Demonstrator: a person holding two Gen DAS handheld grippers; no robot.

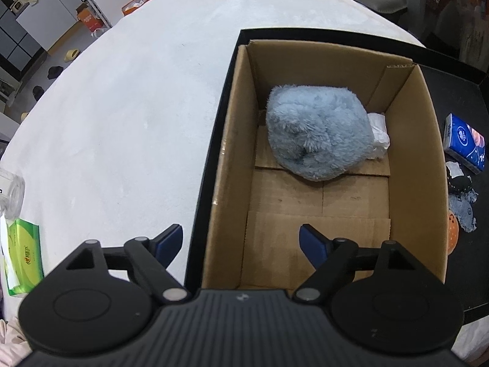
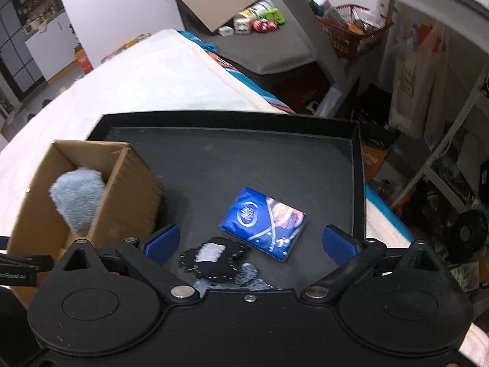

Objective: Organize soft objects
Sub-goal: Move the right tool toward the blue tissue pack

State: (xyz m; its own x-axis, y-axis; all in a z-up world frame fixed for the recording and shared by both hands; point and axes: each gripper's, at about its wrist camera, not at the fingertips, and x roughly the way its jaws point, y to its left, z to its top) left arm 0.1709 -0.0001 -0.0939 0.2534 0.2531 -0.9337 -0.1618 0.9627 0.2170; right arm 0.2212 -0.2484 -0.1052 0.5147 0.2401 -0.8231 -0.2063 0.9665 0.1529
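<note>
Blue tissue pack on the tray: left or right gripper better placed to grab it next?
Right. The right gripper is open just short of the blue tissue pack on the black tray. The left gripper hangs open over the cardboard box, away from the pack.

So there's a fluffy light-blue plush thing [image 1: 314, 131] slumped on the floor of the open cardboard box [image 1: 238, 140], toward the far end, with a crumpled bit of white plastic [image 1: 379, 134] tucked against its side. The box sits in a shallow black tray [image 2: 357, 165]. Out on the tray floor beside the box lies a blue tissue pack [image 2: 264, 221], flat and at an angle. Just next to it, 2 small fabric bits: a black piece with a white patch [image 2: 214, 260] overlapping a grey-blue fuzzy one [image 2: 247, 278].
</note>
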